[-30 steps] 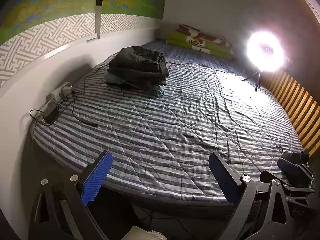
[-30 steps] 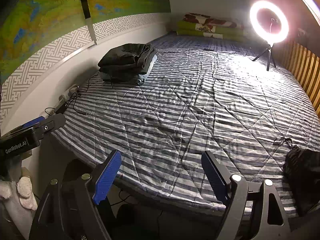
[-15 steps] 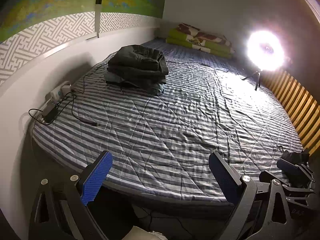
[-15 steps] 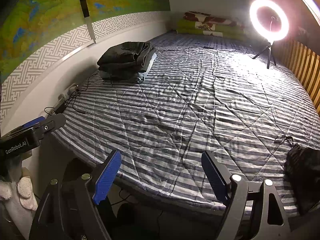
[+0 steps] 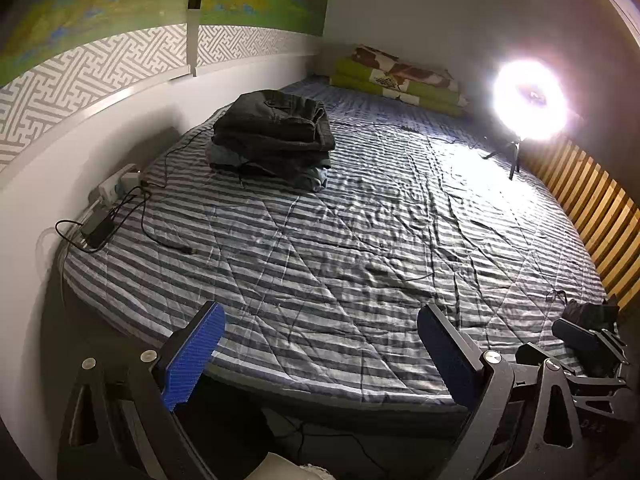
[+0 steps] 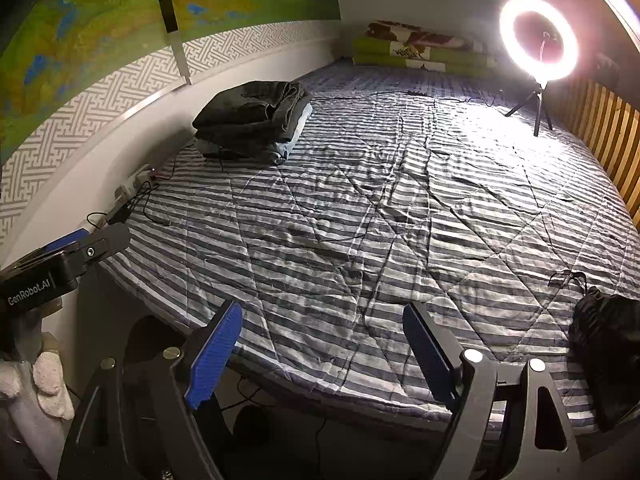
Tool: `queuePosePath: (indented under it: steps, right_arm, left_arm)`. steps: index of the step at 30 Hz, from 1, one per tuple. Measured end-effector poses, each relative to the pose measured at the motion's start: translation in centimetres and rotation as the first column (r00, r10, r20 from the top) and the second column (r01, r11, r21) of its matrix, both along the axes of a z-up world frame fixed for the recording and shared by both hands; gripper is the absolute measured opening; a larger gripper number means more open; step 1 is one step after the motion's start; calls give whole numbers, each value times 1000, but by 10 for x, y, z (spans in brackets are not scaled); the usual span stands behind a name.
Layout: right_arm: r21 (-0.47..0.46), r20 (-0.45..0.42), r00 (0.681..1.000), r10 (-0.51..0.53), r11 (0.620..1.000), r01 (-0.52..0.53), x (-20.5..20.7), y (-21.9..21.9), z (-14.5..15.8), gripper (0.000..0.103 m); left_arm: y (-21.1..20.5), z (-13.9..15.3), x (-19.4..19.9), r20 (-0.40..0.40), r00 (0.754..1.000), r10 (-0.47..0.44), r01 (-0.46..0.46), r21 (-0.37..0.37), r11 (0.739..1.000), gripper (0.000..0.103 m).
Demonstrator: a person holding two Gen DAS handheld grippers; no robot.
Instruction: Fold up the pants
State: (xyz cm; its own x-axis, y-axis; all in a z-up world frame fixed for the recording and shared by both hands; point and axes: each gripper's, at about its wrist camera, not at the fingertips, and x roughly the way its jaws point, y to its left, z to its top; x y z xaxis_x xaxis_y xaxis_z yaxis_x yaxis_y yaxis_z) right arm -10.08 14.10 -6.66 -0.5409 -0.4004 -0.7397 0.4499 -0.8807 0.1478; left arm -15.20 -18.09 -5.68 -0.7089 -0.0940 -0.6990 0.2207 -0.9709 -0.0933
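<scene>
A stack of folded dark pants (image 5: 274, 136) lies at the far left of the striped bed (image 5: 360, 240), near the wall; the right wrist view shows the same stack of pants (image 6: 252, 122). A crumpled dark garment (image 6: 606, 344) sits at the bed's near right edge. My left gripper (image 5: 320, 320) hovers over the near edge of the bed, open, with nothing between its blue pads. My right gripper (image 6: 322, 312) is open too and holds nothing. Both are well short of the stack.
A lit ring light on a small tripod (image 6: 538, 40) stands on the far right of the bed. A power strip with cables (image 5: 116, 188) lies along the left wall. Folded green bedding (image 5: 396, 84) is at the head. Wooden slats (image 5: 600, 208) line the right side.
</scene>
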Motion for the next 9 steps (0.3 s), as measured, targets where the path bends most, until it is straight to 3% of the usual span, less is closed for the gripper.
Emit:
queuePosePath:
  steps: [9]
  right_arm:
    - [2,8,1000,-2,1000,2,-2,1,-4,79]
  left_arm:
    - [5,-2,-9,0,1000,-25,25,-17,1000,99]
